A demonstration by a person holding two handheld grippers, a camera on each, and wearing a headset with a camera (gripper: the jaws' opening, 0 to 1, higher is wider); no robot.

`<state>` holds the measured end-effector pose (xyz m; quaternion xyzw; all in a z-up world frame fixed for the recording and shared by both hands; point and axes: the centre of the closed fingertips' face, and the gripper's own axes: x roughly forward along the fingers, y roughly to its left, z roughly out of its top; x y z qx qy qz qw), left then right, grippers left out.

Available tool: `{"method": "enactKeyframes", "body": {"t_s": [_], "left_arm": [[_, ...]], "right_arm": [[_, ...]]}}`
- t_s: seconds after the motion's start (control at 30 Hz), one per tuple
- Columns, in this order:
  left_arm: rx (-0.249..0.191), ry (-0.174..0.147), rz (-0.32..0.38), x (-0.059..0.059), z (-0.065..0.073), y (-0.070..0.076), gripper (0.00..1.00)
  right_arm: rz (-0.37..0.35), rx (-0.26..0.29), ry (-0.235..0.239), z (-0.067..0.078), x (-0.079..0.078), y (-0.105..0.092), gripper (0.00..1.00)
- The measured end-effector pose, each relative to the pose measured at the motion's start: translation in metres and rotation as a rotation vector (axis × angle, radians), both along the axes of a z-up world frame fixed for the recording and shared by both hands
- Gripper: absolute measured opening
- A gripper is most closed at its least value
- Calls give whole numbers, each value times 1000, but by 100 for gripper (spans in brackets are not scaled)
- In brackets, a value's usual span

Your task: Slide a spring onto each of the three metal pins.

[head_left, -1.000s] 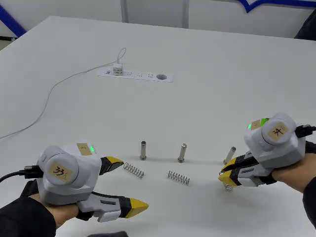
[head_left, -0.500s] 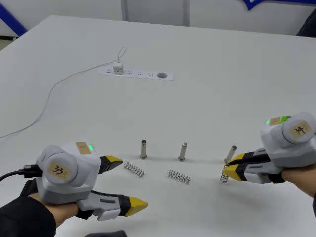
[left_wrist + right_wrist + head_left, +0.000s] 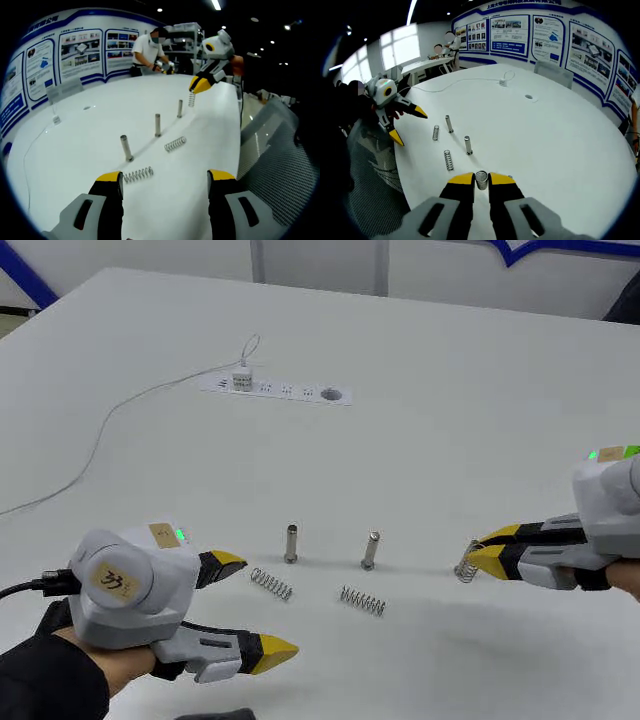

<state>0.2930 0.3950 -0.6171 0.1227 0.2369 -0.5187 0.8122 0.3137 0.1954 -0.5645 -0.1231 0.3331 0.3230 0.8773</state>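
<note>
Pinching one spring (image 3: 481,181), end-on between its jaws: right gripper (image 3: 482,550). Nearest pin (image 3: 180,107) just beside the tips. Left gripper (image 3: 165,176) jaws spread, farther off.

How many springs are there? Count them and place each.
3. The left spring lies by the left pin, the middle spring before the middle pin, the third spring sits clamped in the right gripper. None seems hidden.
</note>
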Motion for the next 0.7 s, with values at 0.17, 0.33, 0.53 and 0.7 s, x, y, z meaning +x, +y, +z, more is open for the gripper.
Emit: {"method": "enactKeyframes", "body": {"t_s": [0.17, 0.33, 0.53, 0.7], "left_arm": [[-18, -14, 6, 2, 5, 0, 70], [-22, -12, 3, 1, 5, -1, 70], [-43, -19, 6, 2, 9, -2, 71], [-55, -20, 14, 4, 10, -2, 71]], "right_arm": [[-40, 13, -17, 10, 9, -9, 12], [-84, 1, -33, 14, 18, -19, 12], [-126, 1, -45, 12, 29, -25, 12], [-146, 5, -36, 4, 33, -28, 12]]}}
